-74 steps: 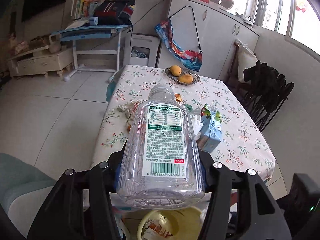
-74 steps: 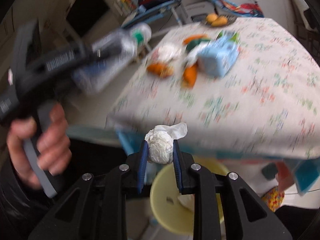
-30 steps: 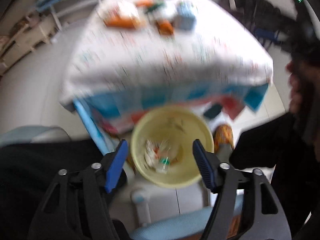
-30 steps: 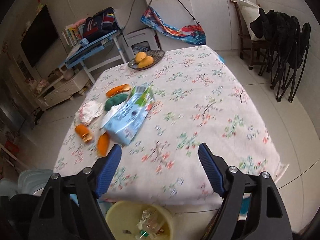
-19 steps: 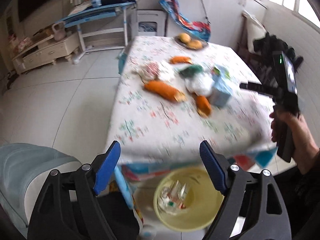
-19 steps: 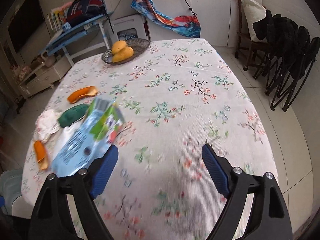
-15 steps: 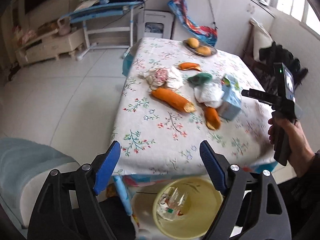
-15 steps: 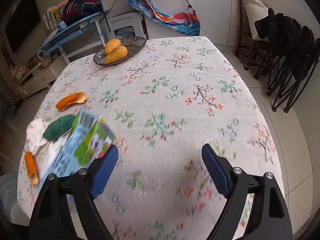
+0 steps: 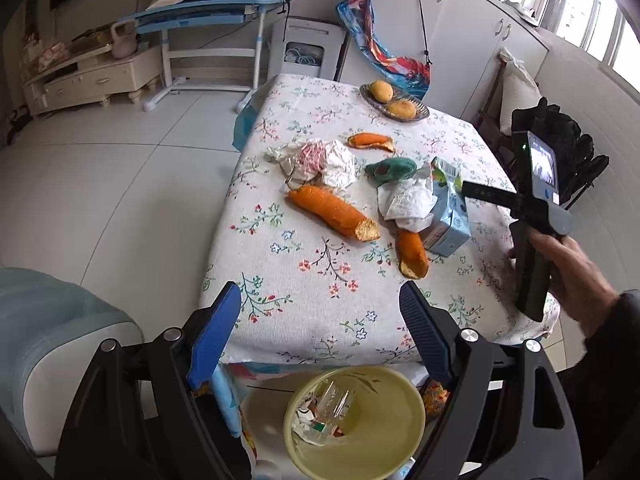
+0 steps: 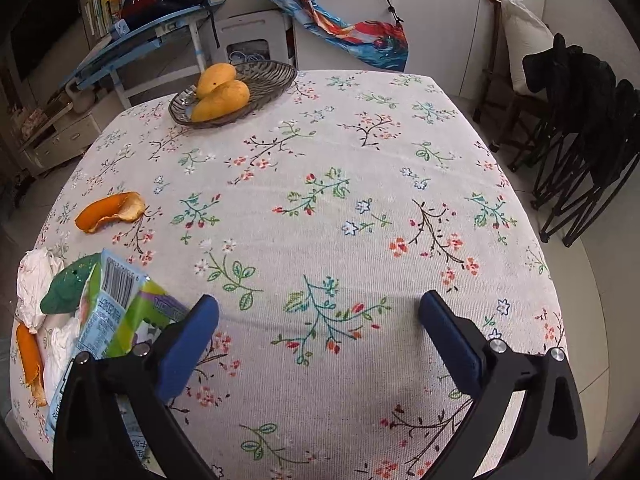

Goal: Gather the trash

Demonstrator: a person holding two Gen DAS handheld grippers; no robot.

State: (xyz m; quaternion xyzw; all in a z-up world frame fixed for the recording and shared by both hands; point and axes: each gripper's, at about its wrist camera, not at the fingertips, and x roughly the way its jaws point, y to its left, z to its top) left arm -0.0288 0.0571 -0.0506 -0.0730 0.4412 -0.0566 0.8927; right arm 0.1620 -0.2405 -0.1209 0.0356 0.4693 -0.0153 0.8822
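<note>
- The trash sits in a bunch on the left part of the tabletop (image 10: 360, 208): a blue carton (image 9: 446, 208), white crumpled paper (image 9: 406, 200), a green scrap (image 9: 390, 169), a striped wrapper (image 9: 320, 160) and three orange peels
- The carton is just to the left of the right hand-held gripper (image 10: 318, 330), almost touching its left finger; its long side points away from the person
- The right hand-held gripper is wide open and holds nothing; it is the nearer one to the carton, so I think it should swing left to grab it
- The left hand-held gripper (image 9: 320, 330) is wide open and empty too; it hangs over the near table edge, above the yellow bin (image 9: 412, 432)
- The long peel (image 9: 332, 212) lies ahead of the left one, slanted toward the right
- The basket of mangoes (image 10: 234, 94) at the far end is not trash
</note>
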